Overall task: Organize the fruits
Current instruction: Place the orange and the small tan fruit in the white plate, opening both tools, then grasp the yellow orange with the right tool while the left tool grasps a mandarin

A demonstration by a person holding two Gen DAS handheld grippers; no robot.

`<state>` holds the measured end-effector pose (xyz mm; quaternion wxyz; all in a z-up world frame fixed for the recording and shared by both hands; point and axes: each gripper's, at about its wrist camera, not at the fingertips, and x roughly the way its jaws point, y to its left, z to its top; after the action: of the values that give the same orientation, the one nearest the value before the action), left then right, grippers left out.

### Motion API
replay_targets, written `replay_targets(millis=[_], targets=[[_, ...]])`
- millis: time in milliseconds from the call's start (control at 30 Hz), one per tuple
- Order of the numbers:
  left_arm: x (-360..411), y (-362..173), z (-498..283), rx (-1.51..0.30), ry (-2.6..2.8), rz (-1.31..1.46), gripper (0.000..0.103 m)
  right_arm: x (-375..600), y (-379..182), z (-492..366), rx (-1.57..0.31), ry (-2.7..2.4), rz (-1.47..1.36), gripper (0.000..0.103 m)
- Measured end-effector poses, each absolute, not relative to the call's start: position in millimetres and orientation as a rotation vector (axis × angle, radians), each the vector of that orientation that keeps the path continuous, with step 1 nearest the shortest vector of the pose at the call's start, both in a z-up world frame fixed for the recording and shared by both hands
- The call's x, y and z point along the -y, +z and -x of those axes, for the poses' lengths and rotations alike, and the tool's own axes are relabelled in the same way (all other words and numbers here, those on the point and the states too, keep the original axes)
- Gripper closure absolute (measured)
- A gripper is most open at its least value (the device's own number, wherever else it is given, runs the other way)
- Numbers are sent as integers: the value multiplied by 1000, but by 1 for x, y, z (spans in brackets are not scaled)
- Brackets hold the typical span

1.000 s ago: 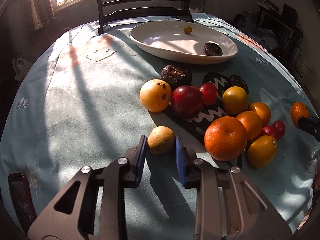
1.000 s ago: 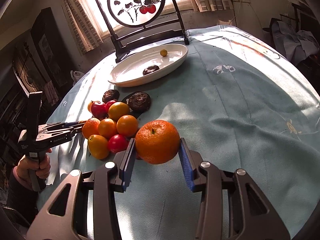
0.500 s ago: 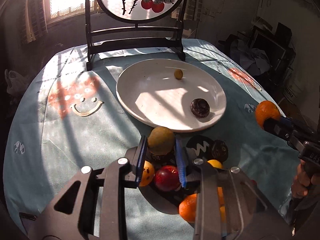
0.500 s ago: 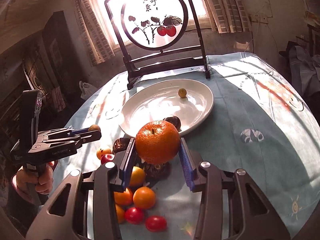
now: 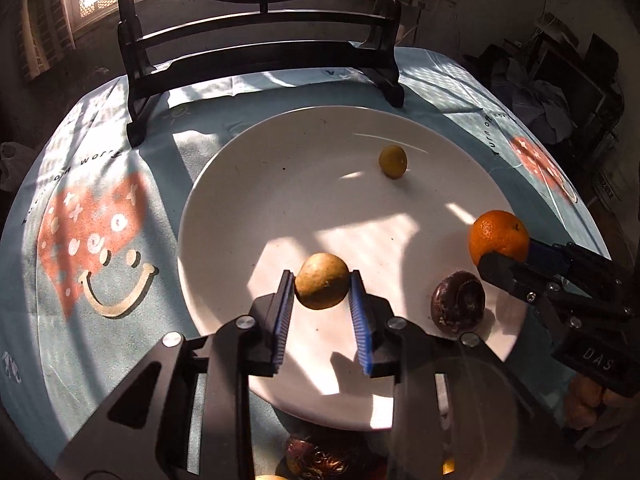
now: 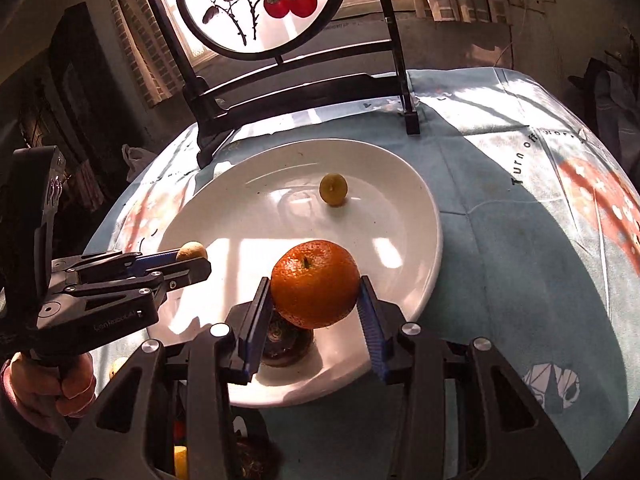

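Left gripper (image 5: 322, 286): black angular arms with ribbed blue pads, clamped on a brown fruit (image 5: 322, 286), held over the near half of the plate.
Brown fruit: round, dull and rough-skinned, tan with darker speckles; in the right wrist view only its tip (image 6: 191, 251) shows past the fingers.
Right gripper (image 6: 315, 294): same black build and blue pads, pressed against both sides of an orange (image 6: 315, 289), held above the plate's near right part.
Orange: round, glossy, finely dimpled peel, small dark stem on top.
Plate (image 5: 248, 208): wide, shallow, white and smooth, with a few dark specks; its near rim is cut off by the gripper arms.
Small fruit (image 5: 393, 161): yellow-green, smooth, lying alone on the far part of the plate.
Dark fruit (image 5: 458, 302): wrinkled, purple-brown, lying on the plate near its right rim; in the right wrist view it is mostly hidden under the orange.
Tablecloth (image 5: 120, 184): pale blue woven fabric with a red heart, a smile and printed lettering.
Stand (image 5: 260, 52): dark wooden frame behind the plate, holding a round panel painted with red fruit; the panel is cut off in the left wrist view.
Hard to tell: fruits at the lower edge of both views, behind the arms.
Hand (image 6: 52, 380): gripping the left gripper's handle, partly cut off.
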<state>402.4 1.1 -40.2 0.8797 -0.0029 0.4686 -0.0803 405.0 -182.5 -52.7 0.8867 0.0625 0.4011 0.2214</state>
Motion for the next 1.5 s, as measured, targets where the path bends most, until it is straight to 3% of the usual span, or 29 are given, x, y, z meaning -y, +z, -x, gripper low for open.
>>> replay_targets(millis=[33, 67, 100, 133, 267, 367, 567, 900, 1333, 1500], targets=[[-1, -43, -404, -985, -156, 2, 74, 181, -54, -407, -839, 462, -121, 58], [-2, -44, -404, -989, -139, -1, 63, 179, -54, -408, -845, 460, -111, 53], [-3, -43, -403, -987, -117, -4, 30, 179, -54, -407, -844, 458, -110, 49], [-5, -38, -399, -963, -87, -1, 18, 181, -51, -403, -833, 450, -116, 45], [-12, -11, -368, -888, -82, 9, 14, 190, -25, -374, -764, 471, -140, 41], [-18, 5, -331, -842, -81, 42, 6, 194, -5, -337, -708, 508, -134, 40], [-24, 6, -256, -841, -85, 83, 5, 194, 8, -259, -641, 571, -121, 40], [-49, -43, -156, -859, -31, 153, 5, 201, -36, -165, -724, 563, -124, 40], [-62, -54, -137, -820, -13, 175, 5, 155, -57, -147, -821, 590, -14, 40], [-65, -53, -138, -815, -22, 203, 5, 141, -66, -157, -870, 581, -16, 47]])
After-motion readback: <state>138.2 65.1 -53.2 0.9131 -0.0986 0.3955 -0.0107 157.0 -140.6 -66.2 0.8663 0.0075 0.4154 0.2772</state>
